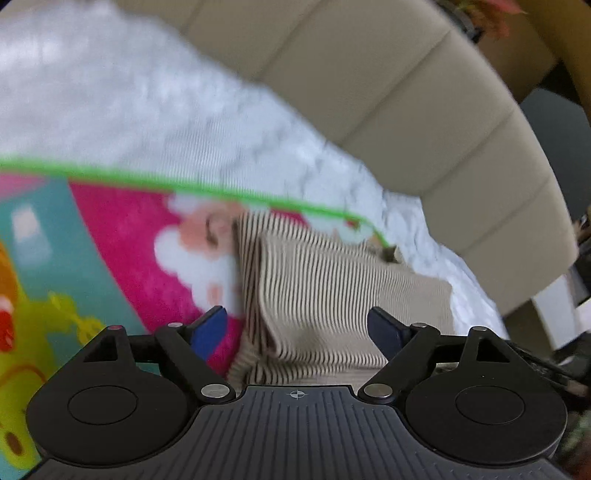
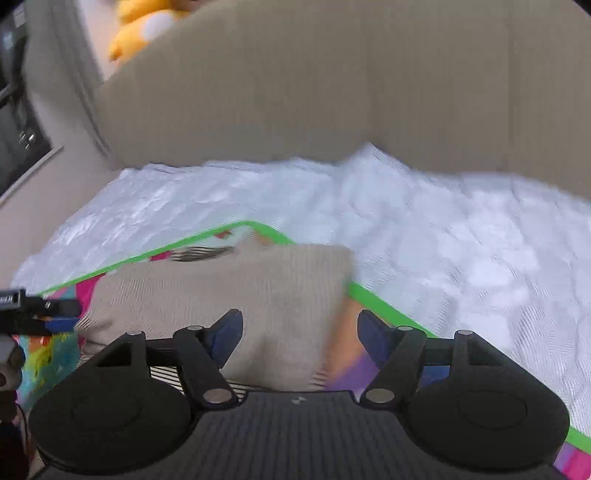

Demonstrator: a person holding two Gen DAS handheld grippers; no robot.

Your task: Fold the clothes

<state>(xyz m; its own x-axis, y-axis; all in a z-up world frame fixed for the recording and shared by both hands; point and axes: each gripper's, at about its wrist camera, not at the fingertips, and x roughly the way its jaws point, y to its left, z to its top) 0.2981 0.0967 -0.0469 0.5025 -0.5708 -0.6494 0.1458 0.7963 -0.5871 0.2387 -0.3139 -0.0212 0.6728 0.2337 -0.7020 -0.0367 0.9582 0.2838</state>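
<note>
1. White quilted bedding (image 2: 461, 236) is covering the bed, and a beige padded headboard (image 1: 424, 110) is rising behind it.
2. Lying on the bedding is a colourful cartoon-print mat (image 1: 122, 236) with a green border.
3. A beige striped garment (image 1: 325, 295), folded into a compact shape, is resting on the mat near its corner; motion blur is softening its edges.
4. Hovering just above the garment's near edge, the left gripper (image 1: 297, 325) is keeping its jaws spread and holding nothing.
5. Over the garment's right side, the right gripper (image 2: 299, 332) is also showing spread, empty jaws.
6. A yellow plush toy (image 2: 144, 26) is sitting beyond the headboard in the right wrist view.
</note>
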